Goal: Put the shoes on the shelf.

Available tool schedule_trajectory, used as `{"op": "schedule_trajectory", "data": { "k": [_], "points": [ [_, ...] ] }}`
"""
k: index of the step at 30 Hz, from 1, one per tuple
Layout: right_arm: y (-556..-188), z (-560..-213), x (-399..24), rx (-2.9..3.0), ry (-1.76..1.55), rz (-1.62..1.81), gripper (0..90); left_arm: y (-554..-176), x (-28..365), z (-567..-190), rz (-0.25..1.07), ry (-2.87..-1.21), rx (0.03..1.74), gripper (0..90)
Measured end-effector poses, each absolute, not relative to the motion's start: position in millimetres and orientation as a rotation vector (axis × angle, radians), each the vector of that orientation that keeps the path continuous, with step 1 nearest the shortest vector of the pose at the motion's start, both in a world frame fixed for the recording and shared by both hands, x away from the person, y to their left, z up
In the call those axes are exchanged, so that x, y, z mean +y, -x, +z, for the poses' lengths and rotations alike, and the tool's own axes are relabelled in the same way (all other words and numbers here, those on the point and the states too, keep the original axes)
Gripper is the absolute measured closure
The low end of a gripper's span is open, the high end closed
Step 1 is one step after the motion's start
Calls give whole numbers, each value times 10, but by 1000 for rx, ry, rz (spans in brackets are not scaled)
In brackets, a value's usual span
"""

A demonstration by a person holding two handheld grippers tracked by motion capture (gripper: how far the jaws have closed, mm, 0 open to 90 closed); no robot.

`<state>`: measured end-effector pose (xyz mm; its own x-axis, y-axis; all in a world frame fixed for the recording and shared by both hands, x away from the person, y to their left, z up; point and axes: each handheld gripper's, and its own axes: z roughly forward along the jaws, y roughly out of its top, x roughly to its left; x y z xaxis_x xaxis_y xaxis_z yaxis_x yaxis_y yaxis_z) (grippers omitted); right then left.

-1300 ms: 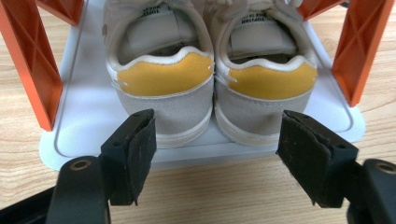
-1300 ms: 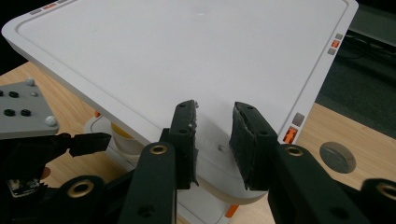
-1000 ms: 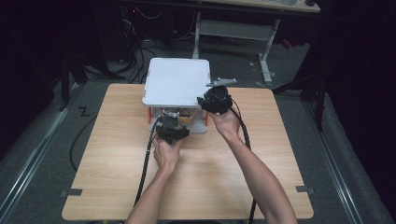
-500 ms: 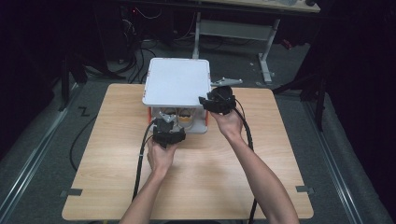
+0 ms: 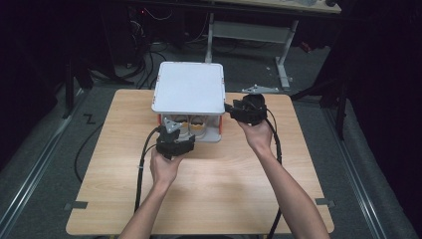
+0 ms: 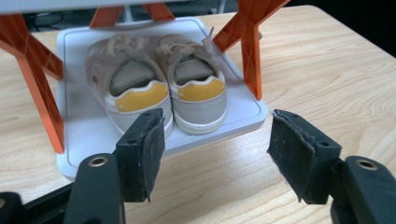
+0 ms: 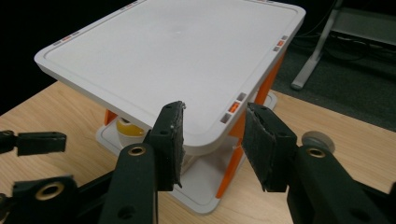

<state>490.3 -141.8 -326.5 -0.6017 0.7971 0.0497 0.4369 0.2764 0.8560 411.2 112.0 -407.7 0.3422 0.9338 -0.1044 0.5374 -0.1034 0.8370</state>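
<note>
A white two-level rack (image 5: 188, 87) on orange legs (image 6: 250, 51) stands at the far middle of the wooden table (image 5: 214, 194). On its lower tray (image 6: 84, 135) sits a pair of beige shoes (image 6: 154, 84) with yellow heel tabs, heels toward me; the shoes (image 5: 191, 122) also peek out under the top level. My left gripper (image 6: 217, 123) is open, just in front of the heels and touching nothing. In the high view the left gripper (image 5: 175, 134) is at the rack's front. My right gripper (image 7: 215, 114) is open, its jaws either side of the top level's near right corner (image 7: 224, 126). From above, the right gripper (image 5: 233, 110) is beside that corner.
A small grey metal piece (image 5: 259, 88) lies on the table behind the right gripper. Black cables (image 5: 142, 174) trail from both grippers over the table's near edge. Beyond the table are a desk frame (image 5: 283, 59) and floor cables. Bare wood stretches in front of the rack.
The right gripper has shifted a little to the right along the rack's corner. The left gripper has drifted slightly left and back from the rack's front.
</note>
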Motion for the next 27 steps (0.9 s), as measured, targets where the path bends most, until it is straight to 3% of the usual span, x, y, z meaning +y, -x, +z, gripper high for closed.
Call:
{"op": "schedule_trajectory", "data": {
  "k": [11,27],
  "points": [
    [-4746,-3216,-1822,2108,-1160,1311,553,-4004,1337,-3937,557,-1772,1251,378],
    [-4459,-3302,-2450,2035,-1226,1375,542,-3846,1614,-3843,516,-1763,1217,312]
  ]
}}
